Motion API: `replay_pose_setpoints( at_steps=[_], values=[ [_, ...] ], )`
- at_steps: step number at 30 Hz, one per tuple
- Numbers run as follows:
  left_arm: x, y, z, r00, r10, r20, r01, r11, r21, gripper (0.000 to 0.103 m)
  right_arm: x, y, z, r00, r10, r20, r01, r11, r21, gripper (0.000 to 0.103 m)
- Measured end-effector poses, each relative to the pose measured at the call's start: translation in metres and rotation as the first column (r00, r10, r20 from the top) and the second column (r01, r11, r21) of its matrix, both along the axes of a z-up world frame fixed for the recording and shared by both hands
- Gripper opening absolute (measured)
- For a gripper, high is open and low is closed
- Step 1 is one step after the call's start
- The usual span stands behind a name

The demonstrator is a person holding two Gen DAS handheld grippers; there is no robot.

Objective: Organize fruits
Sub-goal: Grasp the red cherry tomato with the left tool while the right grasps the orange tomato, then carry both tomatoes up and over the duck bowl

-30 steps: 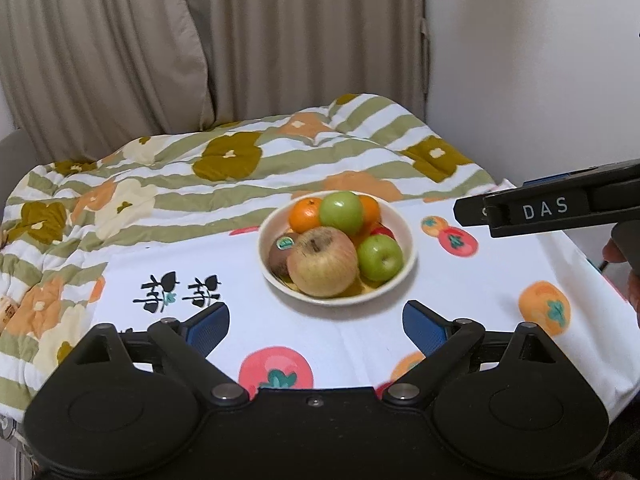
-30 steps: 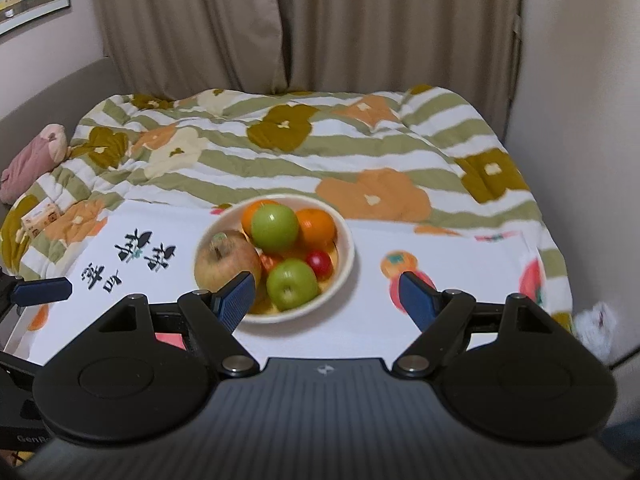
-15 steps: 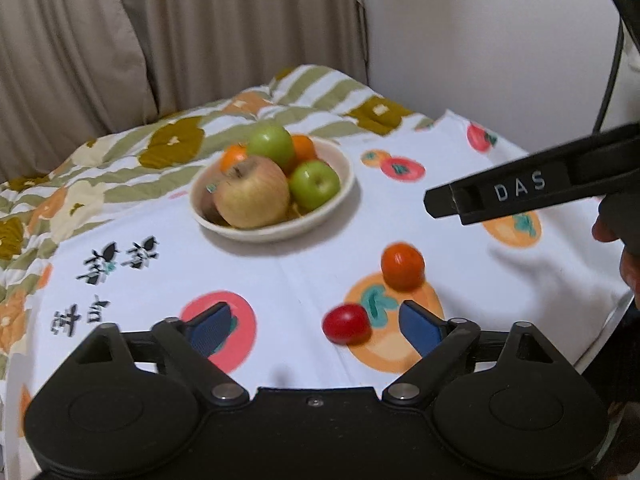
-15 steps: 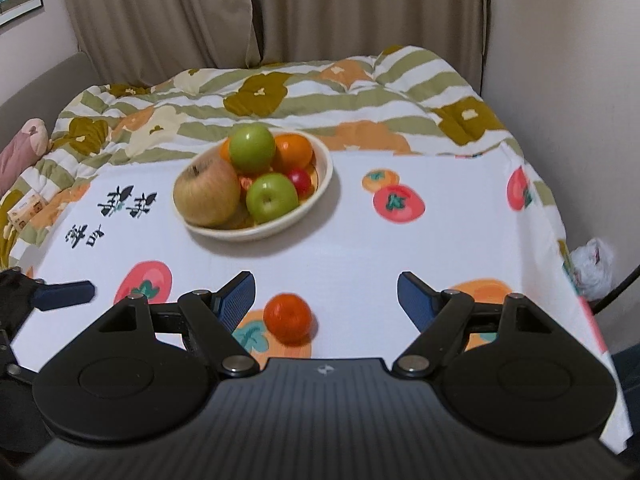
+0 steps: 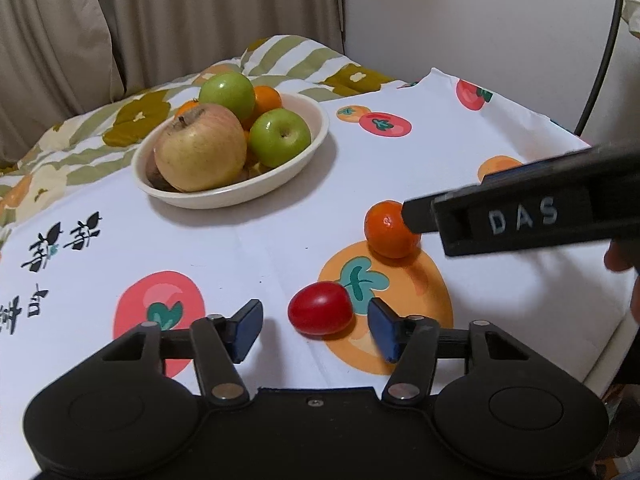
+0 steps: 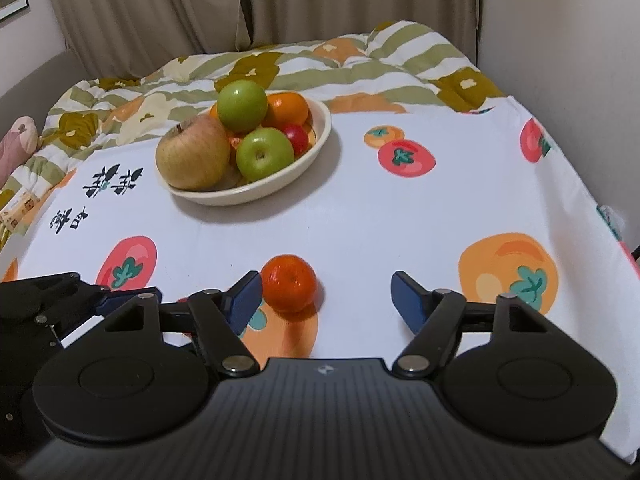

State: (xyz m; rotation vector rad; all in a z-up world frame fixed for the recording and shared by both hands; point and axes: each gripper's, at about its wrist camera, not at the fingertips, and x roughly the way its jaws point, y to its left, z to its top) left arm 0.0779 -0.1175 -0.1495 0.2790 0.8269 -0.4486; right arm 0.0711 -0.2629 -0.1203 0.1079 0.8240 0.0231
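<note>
Each camera sits just behind its own hand-held gripper, looking forward and steeply down along the fingers, close over the cloth-covered worktop. The left wrist view faces slightly rightward; the right wrist view looks straight toward the curtains. Both share the fruit bowl (seen from neighbouring angles) and the loose orange.

Orange btwn right gripper fingers, closing in, not gripped.

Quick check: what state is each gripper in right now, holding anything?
Left gripper: open, jaws just closing around the red tomato, not gripping.
Right gripper: open, jaws just closing beside the orange, nothing held.
</note>
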Motion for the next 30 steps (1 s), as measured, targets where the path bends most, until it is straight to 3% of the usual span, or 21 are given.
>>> replay_pose_setpoints(
  at_steps=[10,25,30],
  values=[
    [0.004,-0.003,-0.005,0.999,0.007,-0.033,-0.007,1.000,-0.011,0.041,0.007,0.002,-0.011,1.000,0.004,-0.031,-0.004,1.000,0.010,0.075],
    [0.007,0.011,0.000,0.998,0.055,-0.041,-0.056,0.998,-0.031,0.040,0.020,0.016,-0.016,0.998,0.056,-0.037,-0.056,0.998,0.014,0.067],
    [0.007,0.019,0.004,0.996,0.077,-0.033,-0.078,0.996,-0.033,0.040,0.025,0.023,-0.019,0.996,0.082,-0.042,-0.081,0.997,0.017,0.057]
  ],
)
